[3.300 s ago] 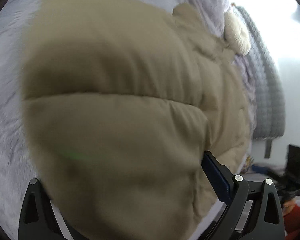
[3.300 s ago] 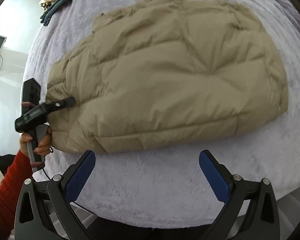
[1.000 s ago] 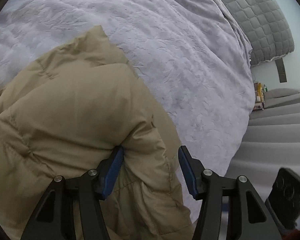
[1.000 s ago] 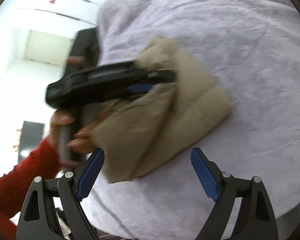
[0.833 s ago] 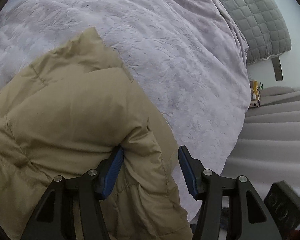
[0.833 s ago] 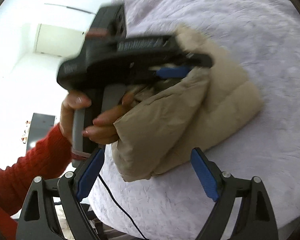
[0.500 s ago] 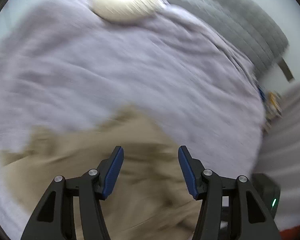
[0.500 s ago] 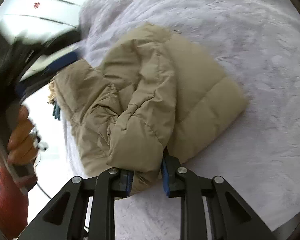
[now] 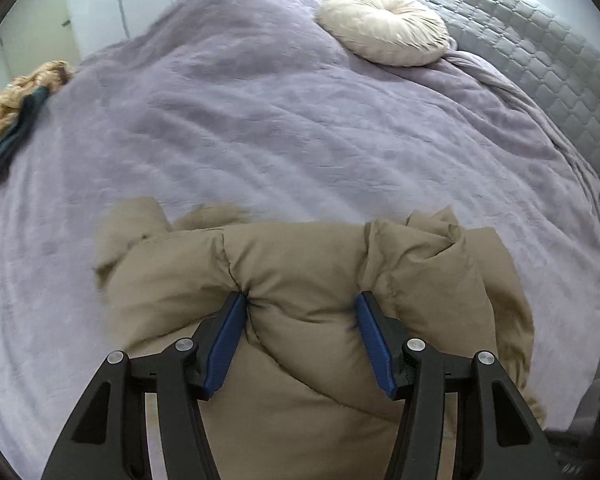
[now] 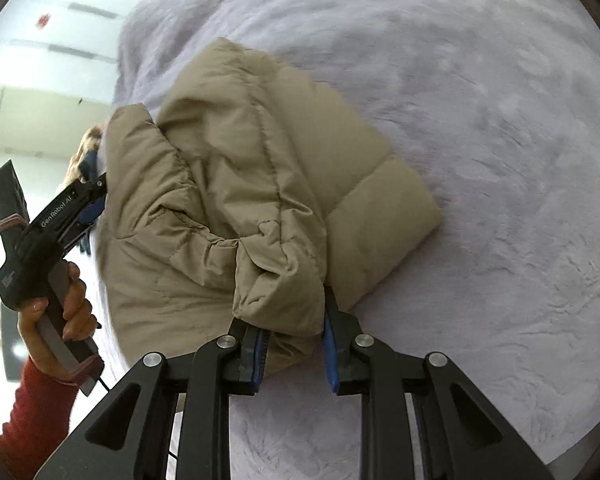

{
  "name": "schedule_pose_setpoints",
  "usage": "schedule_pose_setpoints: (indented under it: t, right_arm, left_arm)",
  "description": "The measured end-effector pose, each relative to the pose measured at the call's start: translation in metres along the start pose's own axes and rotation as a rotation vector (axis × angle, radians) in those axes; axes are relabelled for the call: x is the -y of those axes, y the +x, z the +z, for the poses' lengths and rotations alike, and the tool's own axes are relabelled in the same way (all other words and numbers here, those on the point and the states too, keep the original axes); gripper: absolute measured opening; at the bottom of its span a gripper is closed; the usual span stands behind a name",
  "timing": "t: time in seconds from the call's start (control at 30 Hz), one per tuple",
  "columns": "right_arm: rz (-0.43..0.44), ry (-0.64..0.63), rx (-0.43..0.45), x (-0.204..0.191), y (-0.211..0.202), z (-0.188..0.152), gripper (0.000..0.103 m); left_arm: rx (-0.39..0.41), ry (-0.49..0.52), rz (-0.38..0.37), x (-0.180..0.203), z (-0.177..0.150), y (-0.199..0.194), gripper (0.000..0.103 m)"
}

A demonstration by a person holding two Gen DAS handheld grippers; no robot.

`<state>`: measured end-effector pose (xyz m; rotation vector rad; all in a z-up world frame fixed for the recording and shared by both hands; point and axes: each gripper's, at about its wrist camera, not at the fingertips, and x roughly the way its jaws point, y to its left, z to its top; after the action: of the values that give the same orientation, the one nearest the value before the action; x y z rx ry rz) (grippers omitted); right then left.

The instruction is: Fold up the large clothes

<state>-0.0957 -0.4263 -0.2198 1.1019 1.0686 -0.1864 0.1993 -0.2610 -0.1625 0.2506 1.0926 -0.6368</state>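
Note:
A tan puffer jacket (image 9: 300, 264) lies bunched in thick folds on the purple bedspread (image 9: 260, 120). In the left wrist view my left gripper (image 9: 302, 320) is shut on a fat roll of it, both blue pads sunk into the fabric. In the right wrist view the jacket (image 10: 260, 168) is a folded bundle, and my right gripper (image 10: 294, 340) is shut on its near, lower corner. There the left gripper (image 10: 98, 196), held by a hand (image 10: 66, 312) in a red sleeve, meets the jacket's left edge.
A round cream cushion (image 9: 382, 36) lies at the far end of the bed beside a grey quilted cover (image 9: 540, 72). A heap of other clothes (image 9: 16, 112) sits at the bed's left edge. White cupboard doors (image 9: 96, 4) stand behind.
My right gripper has sunk and shut on the jacket's near corner. The left gripper, still holding the jacket, has swung off to the left and its view has turned up the bed.

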Motion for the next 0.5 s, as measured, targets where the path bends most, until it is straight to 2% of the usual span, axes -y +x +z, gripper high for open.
schedule_pose_setpoints:
  t: [0.1,0.27,0.4,0.5]
  right_arm:
    - [0.015,0.065,0.009,0.025,-0.002,0.002,0.025]
    - [0.009,0.091,-0.018,0.047,0.002,0.011,0.026]
    - [-0.034,0.041,0.003,0.034,-0.027,0.017,0.028]
    - [-0.047,-0.029,0.079,0.019,-0.060,0.018,0.029]
  left_arm:
    - [-0.008,0.007,-0.017,0.023,0.005,0.018,0.058]
    - [-0.031,0.029,0.010,0.047,0.007,0.039,0.058]
    - [-0.042,0.029,0.021,0.045,0.006,0.042,0.058]
    - [-0.044,0.027,0.019,0.042,0.005,0.042,0.058]
